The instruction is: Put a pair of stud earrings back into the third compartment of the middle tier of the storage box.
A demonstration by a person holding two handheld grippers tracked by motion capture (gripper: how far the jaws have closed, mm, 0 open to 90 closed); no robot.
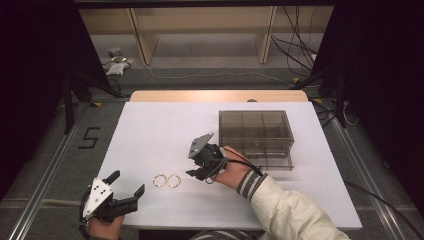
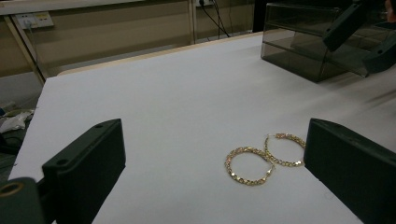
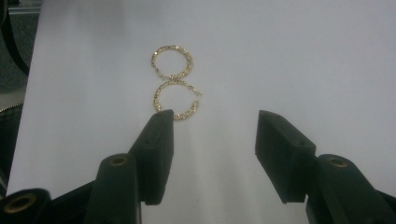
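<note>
Looking along my right gripper (image 3: pixel 212 140), I see its two black jaws standing apart with nothing between them but white table (image 3: pixel 289 56). Two gold hoop earrings lie on the table ahead. The near earring (image 3: pixel 176 100) sits just past the tip of the left jaw, and that tip hides a bit of its rim. The far earring (image 3: pixel 172 62) lies right behind it, and the two rings touch. A dark edge runs along the far left.
</note>
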